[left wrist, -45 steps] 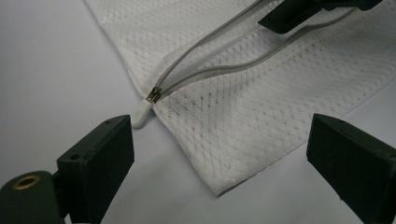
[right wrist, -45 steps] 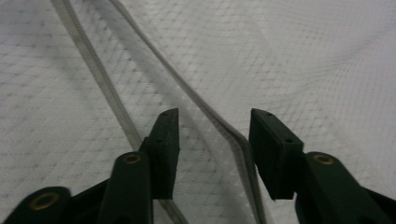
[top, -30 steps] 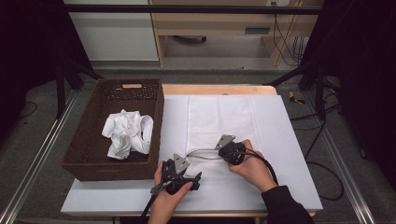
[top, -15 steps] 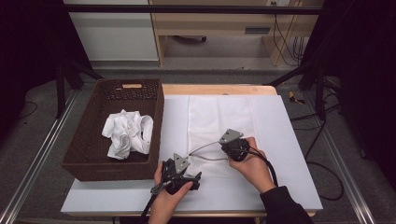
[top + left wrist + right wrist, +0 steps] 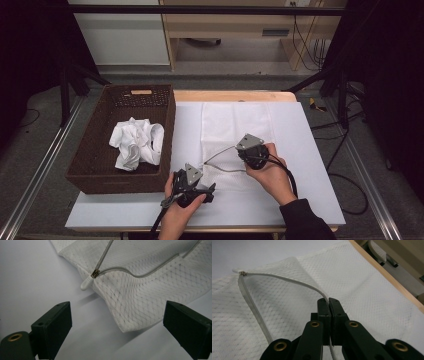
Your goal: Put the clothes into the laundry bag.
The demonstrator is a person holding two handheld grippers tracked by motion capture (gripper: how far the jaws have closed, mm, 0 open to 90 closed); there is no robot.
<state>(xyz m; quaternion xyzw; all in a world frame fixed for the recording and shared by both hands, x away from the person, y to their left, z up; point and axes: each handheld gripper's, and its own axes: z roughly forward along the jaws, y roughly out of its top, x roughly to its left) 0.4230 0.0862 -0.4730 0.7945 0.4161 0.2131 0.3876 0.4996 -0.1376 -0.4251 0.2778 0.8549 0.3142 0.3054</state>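
Room: a dim space with a grey floor and a wooden bench at the back; your white tabletop (image 5: 310,165) stands in the middle of it.

High view, basket: a brown wicker basket (image 5: 95,150) sits on the left part of the tabletop, with a crumpled white cloth (image 5: 136,142) inside it.

High view, bag: the white mesh bag (image 5: 235,130) lies flat in the middle of the tabletop, just right of the basket, its near edge unzipped.

High view, your left gripper (image 5: 192,186): it sits low at the near edge, close to the bag's near left corner.

High view, your right gripper (image 5: 248,152): it is over the bag's near part, with one side of the grey zipper (image 5: 220,155) raised toward it.

Left gripper view, jaws: yours stand wide apart with nothing between them; they hang above bare tabletop and the bag's corner.

Left gripper view, zipper pull (image 5: 88,282): a small white tab at the bag's left edge, where the two zipper sides meet.

Right gripper view, jaws: yours are pressed together on one zipper side (image 5: 294,283), pinching it just past the tips.

Right gripper view, bag: that pinched side arches up from the mesh, while the other zipper side (image 5: 255,312) runs along the lower layer.
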